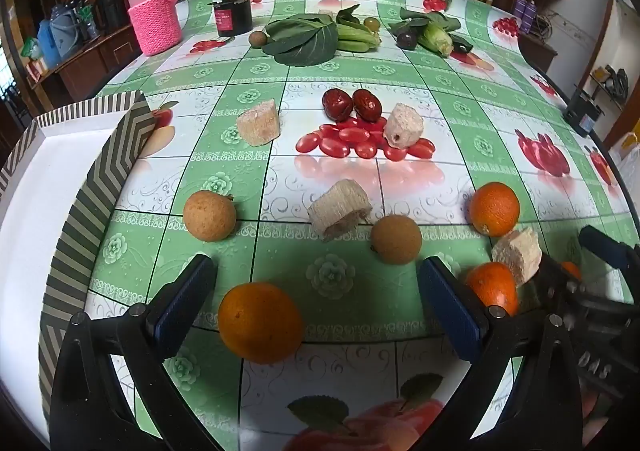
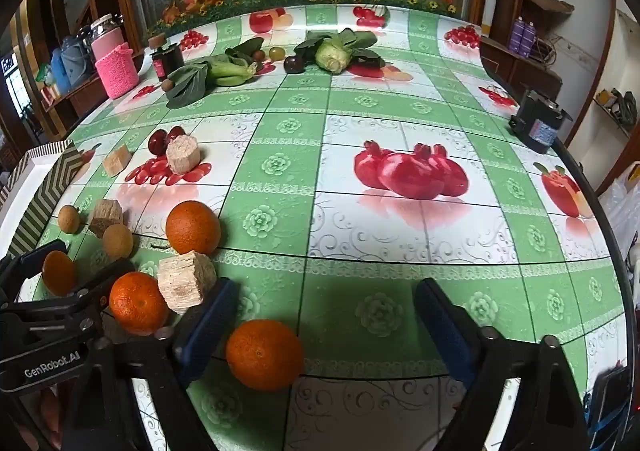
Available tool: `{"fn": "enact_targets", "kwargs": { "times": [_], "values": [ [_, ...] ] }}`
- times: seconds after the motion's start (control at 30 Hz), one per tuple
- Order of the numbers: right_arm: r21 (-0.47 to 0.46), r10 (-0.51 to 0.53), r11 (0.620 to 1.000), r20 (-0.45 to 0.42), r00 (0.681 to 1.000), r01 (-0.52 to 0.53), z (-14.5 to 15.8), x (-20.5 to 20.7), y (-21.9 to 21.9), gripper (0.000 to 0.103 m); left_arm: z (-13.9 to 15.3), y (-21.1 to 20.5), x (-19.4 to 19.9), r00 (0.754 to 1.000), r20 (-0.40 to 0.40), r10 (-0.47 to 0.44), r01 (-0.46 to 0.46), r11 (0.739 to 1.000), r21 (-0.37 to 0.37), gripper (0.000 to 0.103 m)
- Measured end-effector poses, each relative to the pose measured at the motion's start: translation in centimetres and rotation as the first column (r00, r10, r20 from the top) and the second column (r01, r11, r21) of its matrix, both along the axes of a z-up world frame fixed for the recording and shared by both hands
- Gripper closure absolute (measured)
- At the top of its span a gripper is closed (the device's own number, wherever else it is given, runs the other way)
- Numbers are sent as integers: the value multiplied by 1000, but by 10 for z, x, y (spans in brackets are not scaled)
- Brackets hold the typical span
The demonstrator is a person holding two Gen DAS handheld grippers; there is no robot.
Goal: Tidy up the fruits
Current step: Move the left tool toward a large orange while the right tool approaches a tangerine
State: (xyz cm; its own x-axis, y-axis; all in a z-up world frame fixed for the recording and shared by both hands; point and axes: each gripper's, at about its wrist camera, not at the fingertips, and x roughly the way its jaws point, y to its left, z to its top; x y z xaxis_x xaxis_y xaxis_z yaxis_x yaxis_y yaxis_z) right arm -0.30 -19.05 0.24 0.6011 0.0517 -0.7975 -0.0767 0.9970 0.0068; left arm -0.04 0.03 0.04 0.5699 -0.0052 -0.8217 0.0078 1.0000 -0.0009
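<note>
Tilting steeply down over the tablecloth (image 1: 332,247), both tongs, left (image 1: 318,315) and right (image 2: 322,325), wide open, empty.

1. Box (image 1: 60,187) sat at the worktop's (image 1: 332,279) left edge.
2. Nearest orange (image 1: 260,323) lay between the left gripper's (image 1: 316,303) spread fingers (image 1: 180,303), untouched.
3. Two longans (image 1: 209,215) flanked a cut chunk (image 1: 340,213) behind it.
4. Two jujubes (image 1: 352,104) lay behind those.
5. Leafy greens (image 1: 304,37) lay at the far edge, knitted jar (image 1: 154,17) left of them.
</note>
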Motion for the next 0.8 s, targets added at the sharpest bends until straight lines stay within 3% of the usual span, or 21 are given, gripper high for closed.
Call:
{"fn": "enact_targets", "kwargs": {
  "times": [0.07,0.17,0.27,0.47,0.8],
  "values": [
    [17,-1,1000,-2,1000,1,4,-4,-3,32,2,2,-2,1000,-4,-5,5,1000,1,1],
    [12,8,1000,2,1000,-8,10,-9,-6,32,13,7,-9,1000,30,-2,2,1000,-13,1],
    [27,17,999,31,999,-18,18,-19,-2,32,28,11,-39,992,122,-11,9,1000,15,1],
    [140,45,988,121,992,-62,43,-43,4,32,49,24,-61,984,180,-12,10,1000,15,1],
    [171,93,978,167,981,-122,58,-68,21,32,60,43,-84,985,171,-6,13,999,-42,1]
  ]
}}
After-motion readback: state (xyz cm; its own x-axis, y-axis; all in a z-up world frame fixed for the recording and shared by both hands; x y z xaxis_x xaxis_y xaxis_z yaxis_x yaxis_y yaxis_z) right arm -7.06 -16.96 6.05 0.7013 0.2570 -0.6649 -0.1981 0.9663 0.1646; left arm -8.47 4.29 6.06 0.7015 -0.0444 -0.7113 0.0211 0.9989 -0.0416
